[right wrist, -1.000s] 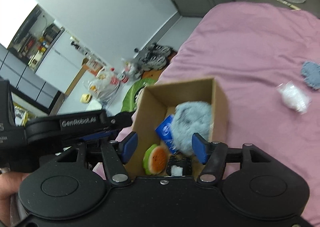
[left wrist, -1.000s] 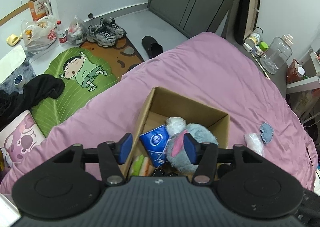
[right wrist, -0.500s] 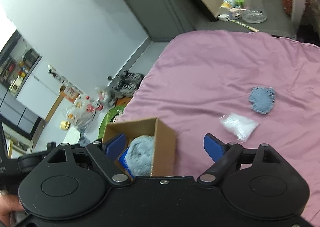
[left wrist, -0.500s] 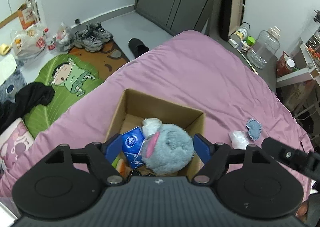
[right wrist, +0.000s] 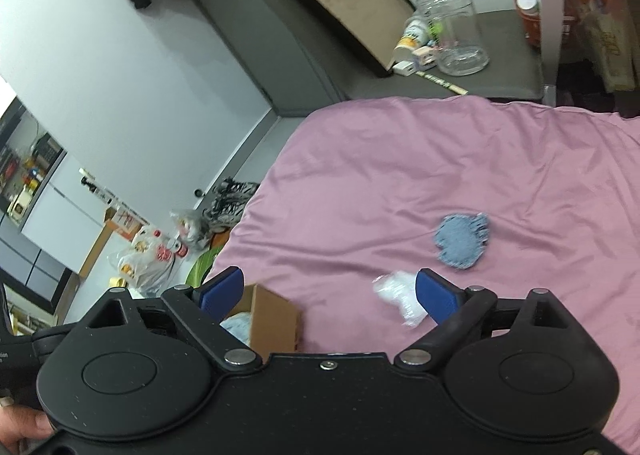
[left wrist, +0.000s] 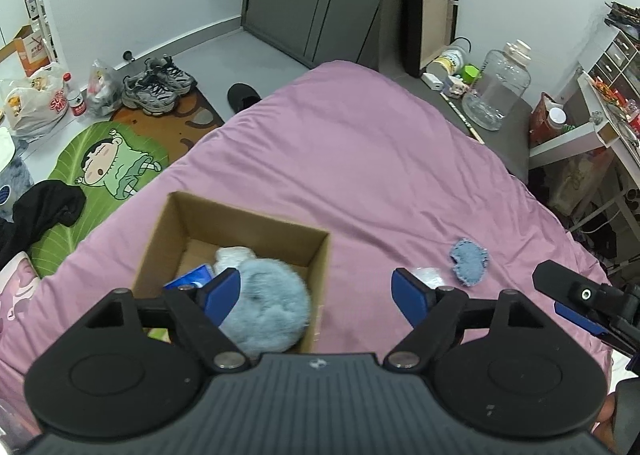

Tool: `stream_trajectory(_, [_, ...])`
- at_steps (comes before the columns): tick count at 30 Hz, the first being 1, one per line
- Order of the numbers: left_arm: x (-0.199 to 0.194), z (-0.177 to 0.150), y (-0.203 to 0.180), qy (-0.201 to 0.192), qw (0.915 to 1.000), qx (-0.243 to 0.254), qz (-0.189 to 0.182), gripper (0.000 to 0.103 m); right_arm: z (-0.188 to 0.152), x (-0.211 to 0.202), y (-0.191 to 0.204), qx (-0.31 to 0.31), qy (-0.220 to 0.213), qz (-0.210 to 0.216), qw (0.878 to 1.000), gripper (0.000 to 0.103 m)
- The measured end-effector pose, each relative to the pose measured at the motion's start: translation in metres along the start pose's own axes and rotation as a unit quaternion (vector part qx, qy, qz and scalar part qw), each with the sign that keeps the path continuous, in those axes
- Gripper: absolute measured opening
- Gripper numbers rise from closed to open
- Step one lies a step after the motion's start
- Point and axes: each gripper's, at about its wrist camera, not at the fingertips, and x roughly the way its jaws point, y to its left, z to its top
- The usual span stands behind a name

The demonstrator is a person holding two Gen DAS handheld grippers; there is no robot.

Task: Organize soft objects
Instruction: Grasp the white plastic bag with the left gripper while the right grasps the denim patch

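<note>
We look down on a pink bed point(left wrist: 360, 159) that fills most of both views. Beyond its far edge a grey shelf point(left wrist: 496, 127) carries a clear jar point(left wrist: 498, 89), and on the floor to the left lie a green mat point(left wrist: 116, 159) and a pair of sneakers point(left wrist: 158, 85).

On the near left part of the bed stands an open cardboard box point(left wrist: 240, 221). Inside it we see a grey-blue plush point(left wrist: 268, 307) against the near right wall, something white point(left wrist: 234, 257) behind it, and a blue pack point(left wrist: 192, 279) to its left.

Our left gripper point(left wrist: 316, 291) hangs above the box's right wall. Its jaws are spreading apart and nothing is between them; the left pad overlaps the plush in the view, but we cannot tell whether it touches it. Our right gripper point(right wrist: 330, 289) hangs over the bed to the right of the box, jaws also spreading and empty.

Out on the bare sheet, well apart from the box, lie the remaining soft things. A blue denim patch point(right wrist: 464, 241) lies flat, farther from us. Just beside it, nearer, is a crumpled white bag point(right wrist: 398, 293), which shows just inside the right gripper's right pad in that view.
</note>
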Motion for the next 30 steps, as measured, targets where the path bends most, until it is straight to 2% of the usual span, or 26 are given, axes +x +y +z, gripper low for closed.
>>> stream_trajectory(9, [0.016, 0.0, -0.035, 0.003, 0.9999, 0.004, -0.009, 0.081, 0.015, -0.005, -0.039, 0.033, -0.015, -0.007, 0.999, 0.093])
stream_trajectory(19, [0.049, -0.001, -0.063, 0.023, 0.9995, -0.008, -0.02, 0.081, 0.021, 0.011, -0.076, 0.07, -0.013, -0.027, 0.997, 0.093])
stream_trajectory(26, [0.081, -0.007, -0.079, 0.036, 0.9985, -0.025, -0.032, 0.081, 0.018, 0.034, -0.098, 0.093, 0.005, -0.036, 0.995, 0.092])
stream_trajectory(30, [0.101, -0.013, -0.087, 0.05, 0.9975, -0.036, -0.034, 0.081, 0.015, 0.051, -0.11, 0.109, 0.022, -0.043, 0.993, 0.088])
